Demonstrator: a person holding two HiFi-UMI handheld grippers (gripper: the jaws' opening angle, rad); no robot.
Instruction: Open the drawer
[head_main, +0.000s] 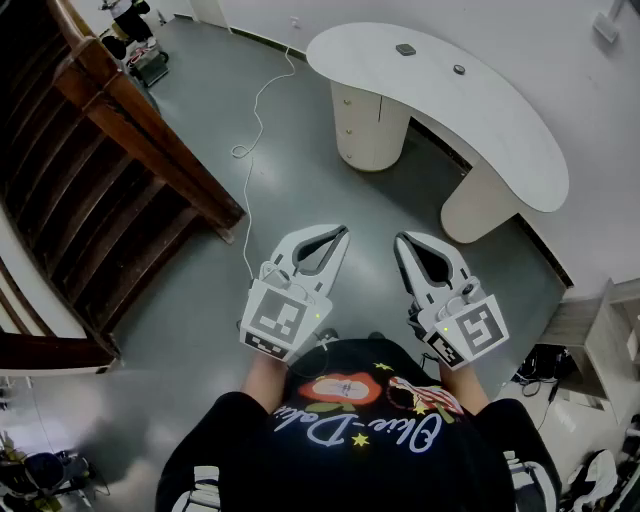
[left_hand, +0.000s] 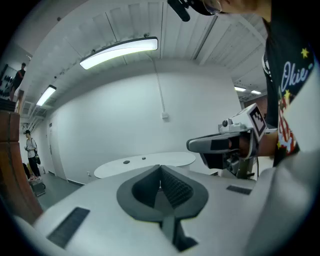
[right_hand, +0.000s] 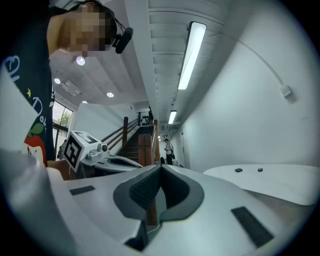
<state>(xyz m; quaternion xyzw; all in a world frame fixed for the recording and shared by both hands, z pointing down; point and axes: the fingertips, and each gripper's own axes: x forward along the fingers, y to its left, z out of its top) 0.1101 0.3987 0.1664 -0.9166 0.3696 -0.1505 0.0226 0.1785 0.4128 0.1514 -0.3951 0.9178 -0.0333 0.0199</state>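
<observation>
A white curved desk stands ahead on two rounded pedestals. The nearer pedestal carries stacked drawer fronts with small knobs, all closed. My left gripper and right gripper hover side by side above the grey floor, well short of the desk. Both are shut with nothing between their jaws. In the left gripper view the jaws meet at the tip, with the desk beyond and the right gripper alongside. In the right gripper view the jaws also meet, next to the left gripper.
A dark wooden staircase with a railing fills the left side. A white cable trails over the floor toward the wall. Two small dark items lie on the desk top. A person stands far off by the stairs.
</observation>
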